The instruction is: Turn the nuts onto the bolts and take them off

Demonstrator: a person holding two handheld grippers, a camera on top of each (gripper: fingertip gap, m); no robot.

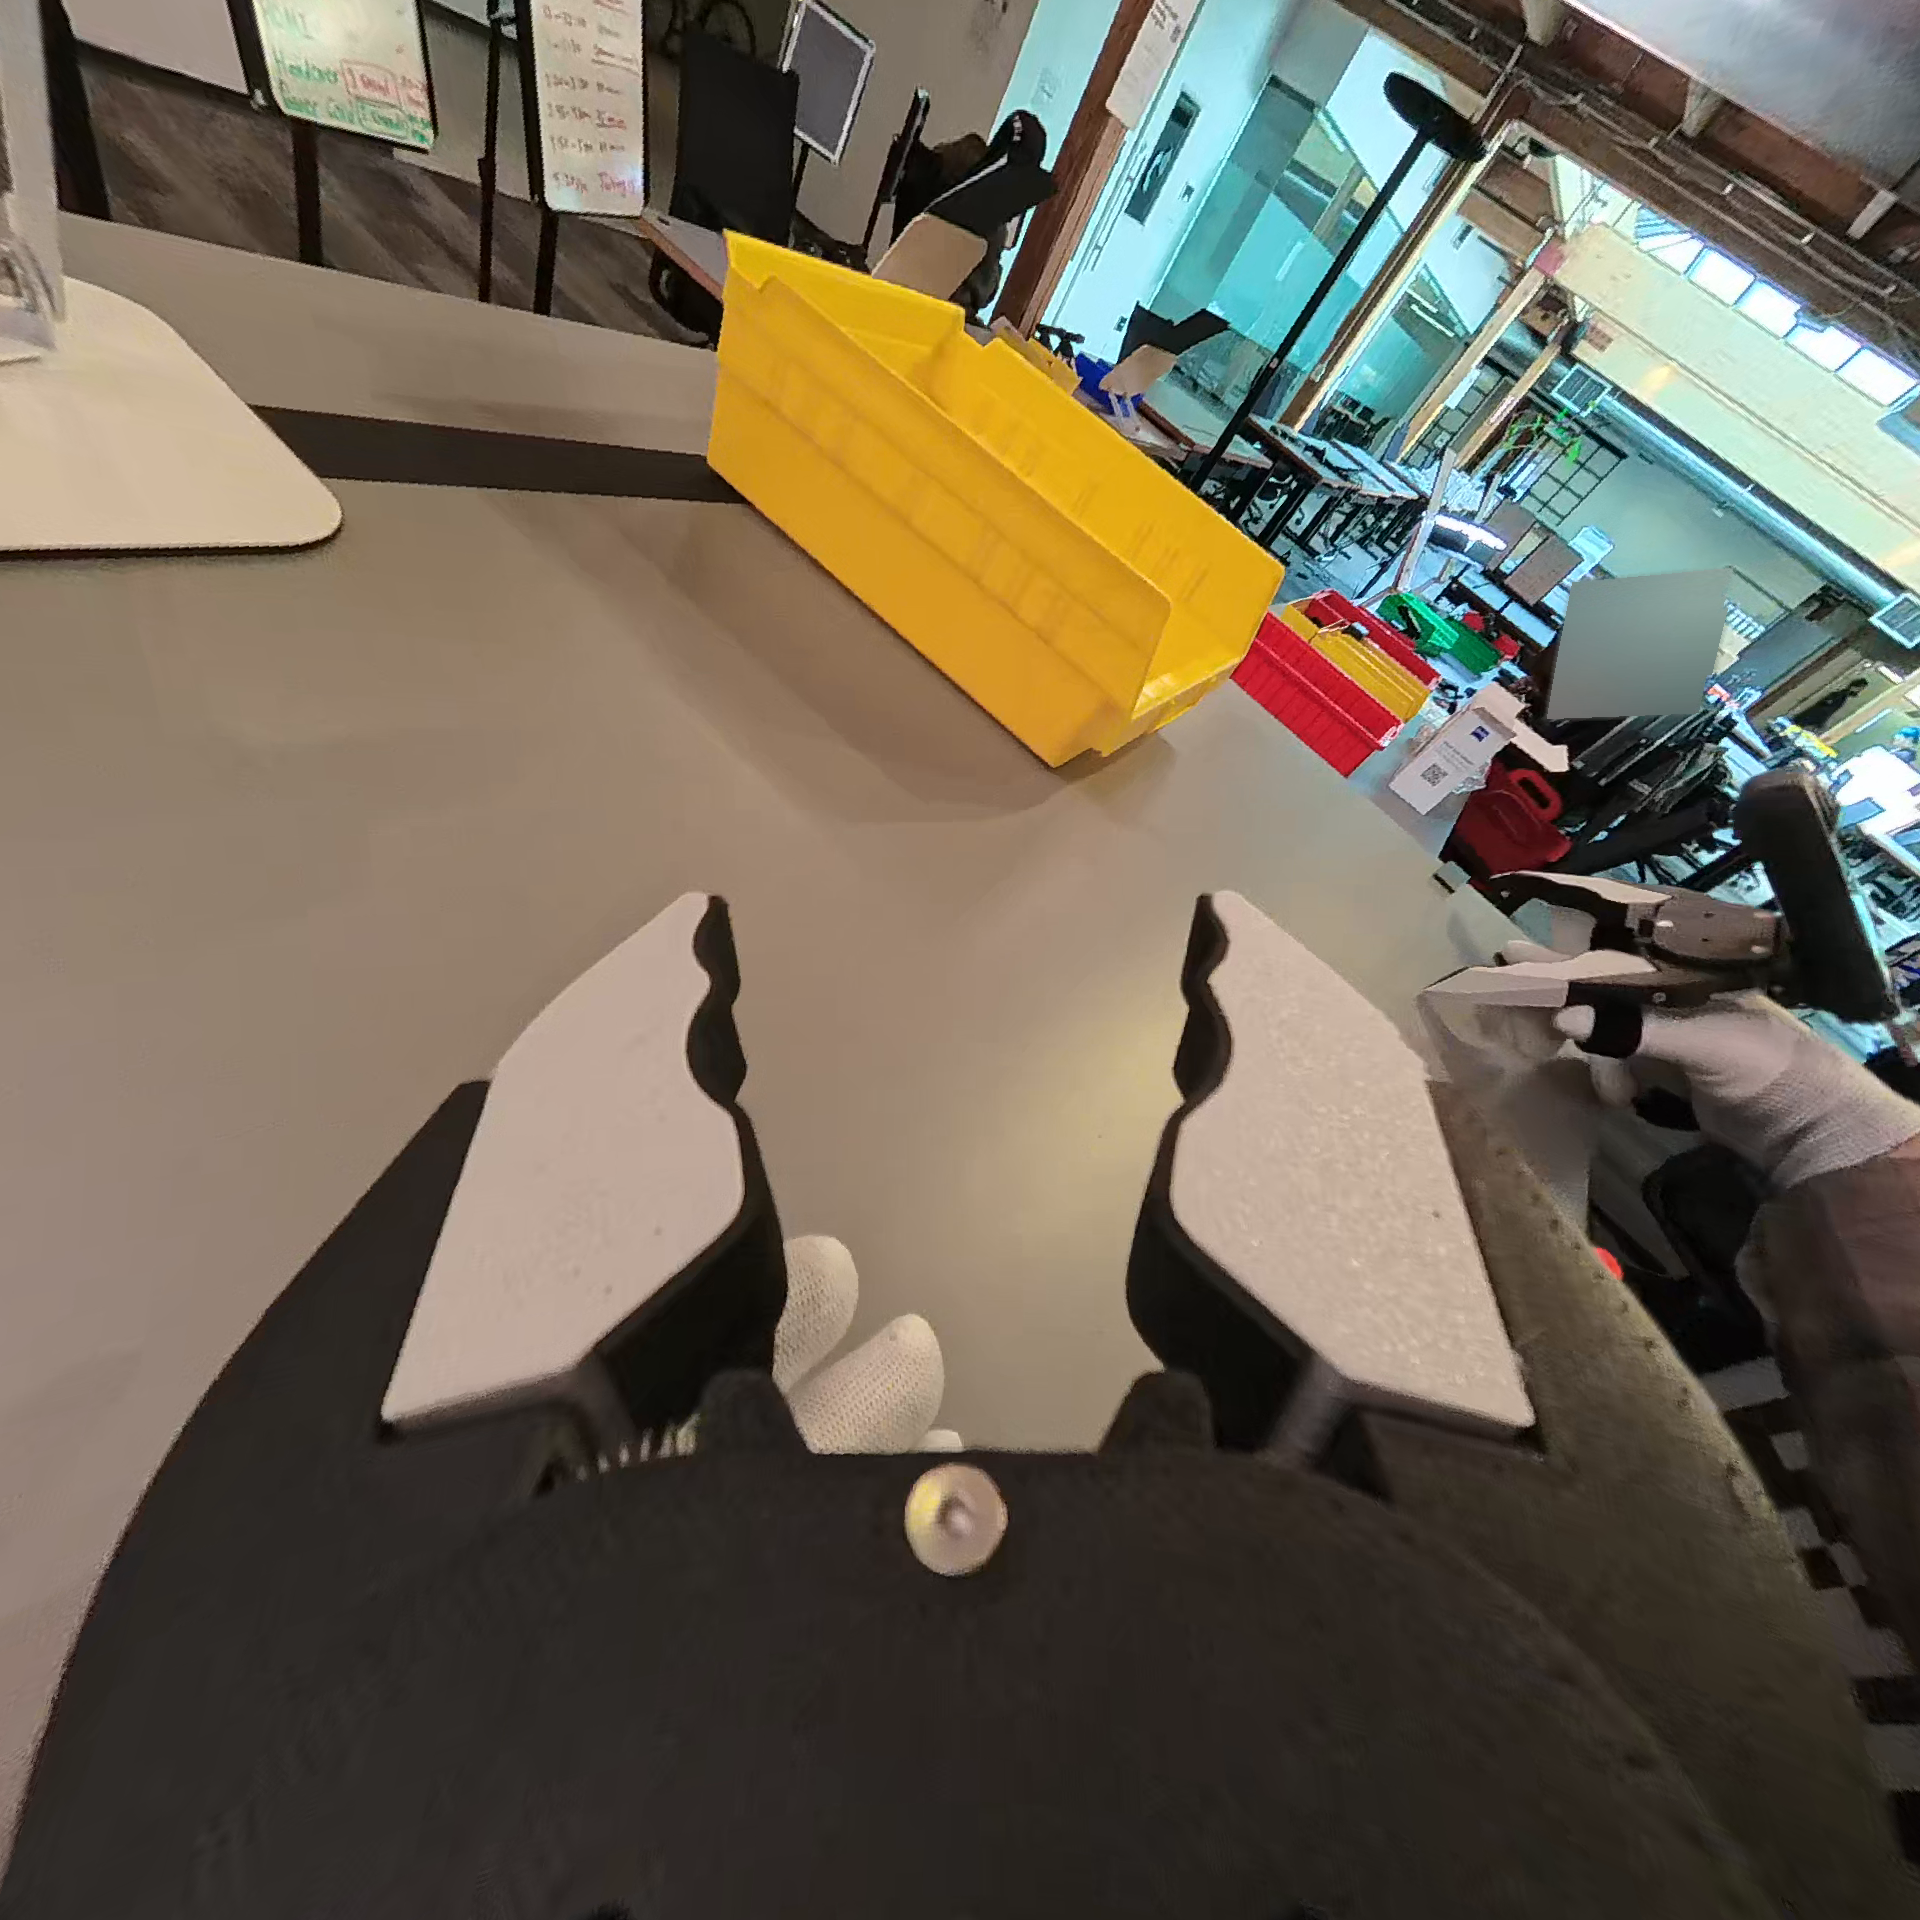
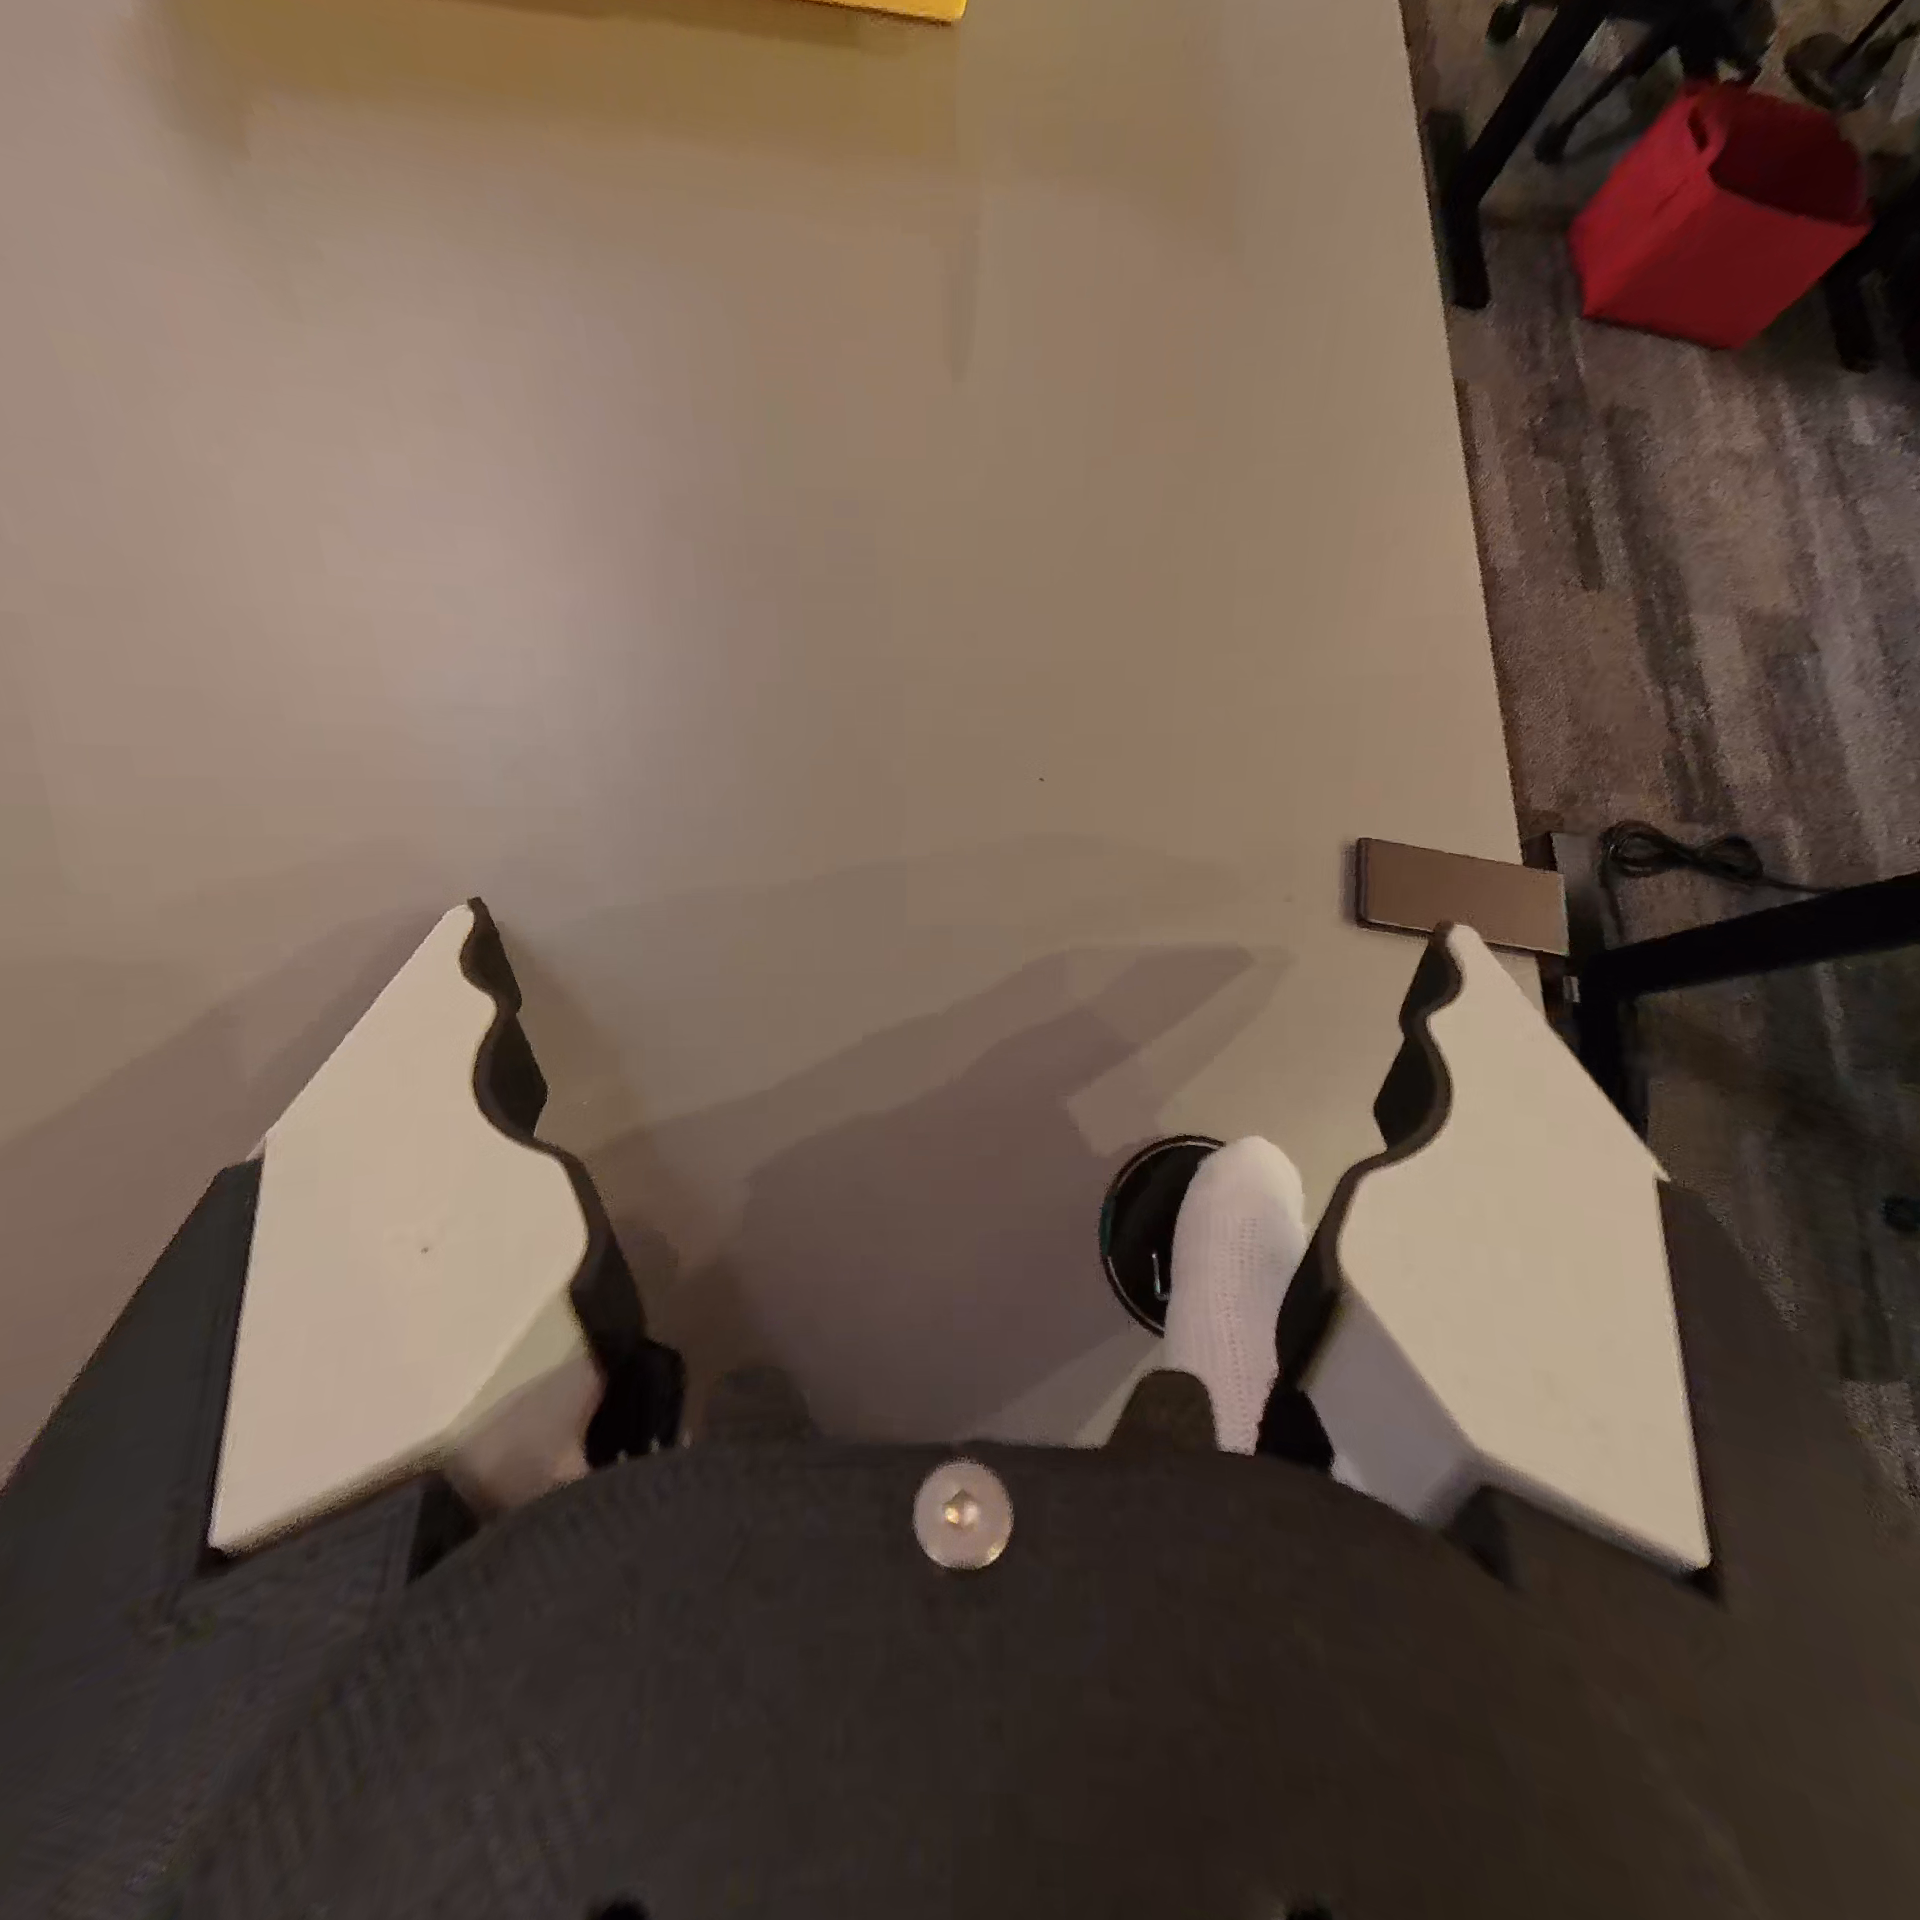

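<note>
Grey table (image 1: 436, 790) fills both my views. Yellow bin (image 1: 977, 520) sits at 12 o'clock. My left gripper (image 1: 961, 1023) is spread wide, empty. My right gripper (image 2: 961, 1023) likewise gapes empty. I see no nuts or bolts.

We look down along the right gripper (image 2: 956, 925), its two white-faced fingers (image 2: 416, 1226) spread wide with nothing between them, above a bare grey table (image 2: 727, 520). A white-gloved finger (image 2: 1236, 1278) shows beside the right-hand one, partly covering a round black opening (image 2: 1138, 1236) in the tabletop. At the top edge we see a sliver of a yellow bin (image 2: 904, 8). On the carpet to the right stands a red container (image 2: 1725, 218).
</note>
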